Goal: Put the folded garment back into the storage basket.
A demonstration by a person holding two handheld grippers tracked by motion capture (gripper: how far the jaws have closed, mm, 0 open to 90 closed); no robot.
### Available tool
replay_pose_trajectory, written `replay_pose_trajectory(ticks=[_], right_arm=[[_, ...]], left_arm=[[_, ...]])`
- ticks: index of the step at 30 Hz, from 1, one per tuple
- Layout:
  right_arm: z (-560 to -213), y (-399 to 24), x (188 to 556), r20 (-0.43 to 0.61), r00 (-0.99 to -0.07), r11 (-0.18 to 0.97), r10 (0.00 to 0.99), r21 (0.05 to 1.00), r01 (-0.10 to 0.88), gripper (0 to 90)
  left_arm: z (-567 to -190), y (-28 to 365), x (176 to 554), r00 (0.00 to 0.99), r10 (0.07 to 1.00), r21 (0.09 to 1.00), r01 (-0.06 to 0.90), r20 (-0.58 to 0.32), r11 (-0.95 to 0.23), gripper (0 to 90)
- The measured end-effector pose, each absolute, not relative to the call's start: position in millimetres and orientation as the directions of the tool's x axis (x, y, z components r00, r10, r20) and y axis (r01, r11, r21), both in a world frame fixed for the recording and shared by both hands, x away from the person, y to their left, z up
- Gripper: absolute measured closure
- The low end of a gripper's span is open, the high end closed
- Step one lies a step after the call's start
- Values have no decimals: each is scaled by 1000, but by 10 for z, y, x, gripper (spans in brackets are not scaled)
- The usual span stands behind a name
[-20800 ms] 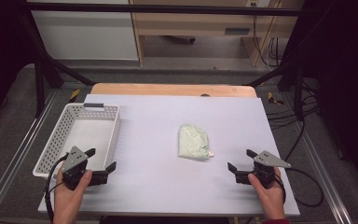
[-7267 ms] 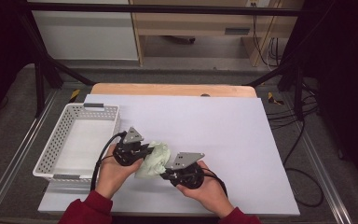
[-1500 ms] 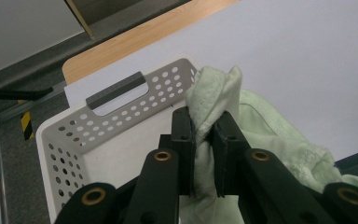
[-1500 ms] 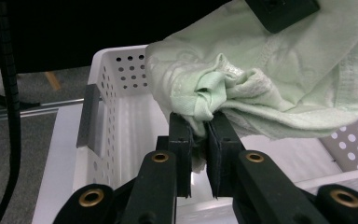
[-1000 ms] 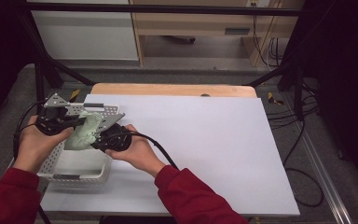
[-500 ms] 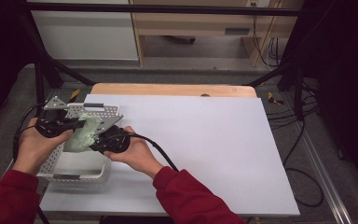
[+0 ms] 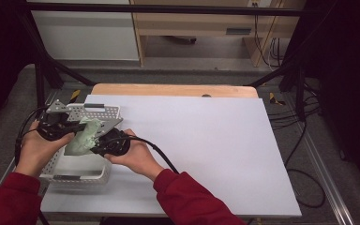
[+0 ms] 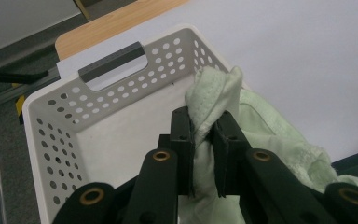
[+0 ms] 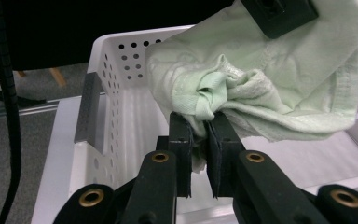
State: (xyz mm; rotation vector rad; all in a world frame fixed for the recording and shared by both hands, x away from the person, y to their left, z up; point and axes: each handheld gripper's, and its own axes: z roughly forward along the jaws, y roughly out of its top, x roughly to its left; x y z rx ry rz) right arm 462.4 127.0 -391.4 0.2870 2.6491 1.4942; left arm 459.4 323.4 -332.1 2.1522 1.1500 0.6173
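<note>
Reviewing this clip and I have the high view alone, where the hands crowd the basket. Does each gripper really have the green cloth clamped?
Observer: Yes for the left gripper; its own view has a fold of the green cloth pinched between its jaws.
Operator: And the right one?
Observer: The right gripper is shut on a bunched knot of the cloth, seen in its view.
Operator: Is anything already in the basket?
Observer: The left gripper view shows the white basket with a bare floor under the cloth.
</note>
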Motion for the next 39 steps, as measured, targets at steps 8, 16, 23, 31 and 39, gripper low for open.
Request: replay_pose_trajectory(ticks=[8, 16, 23, 31, 39], right_arm=[[-3952, 1335, 4712, 37, -976, 501, 215, 854, 142, 822], [-4075, 1404, 4713, 73, -972, 530, 224, 828, 184, 448], [-4009, 1130, 4629, 75, -963, 488, 258, 851, 197, 347], [-3846, 808, 4626, 57, -942, 459, 331, 862, 214, 226], [-3692, 542, 4653, 57, -908, 427, 416, 869, 251, 134]], left_arm=[[-3384, 3299, 4670, 494, 862, 702, 574, 113, -421, 790], [-3565, 3445, 4763, 429, 900, 737, 582, 81, -343, 517], [-3555, 3436, 4669, 398, 915, 770, 562, 67, -301, 385], [-3457, 3299, 4457, 384, 921, 823, 503, 61, -264, 294], [-3380, 3101, 4217, 378, 925, 860, 458, 40, -224, 206]])
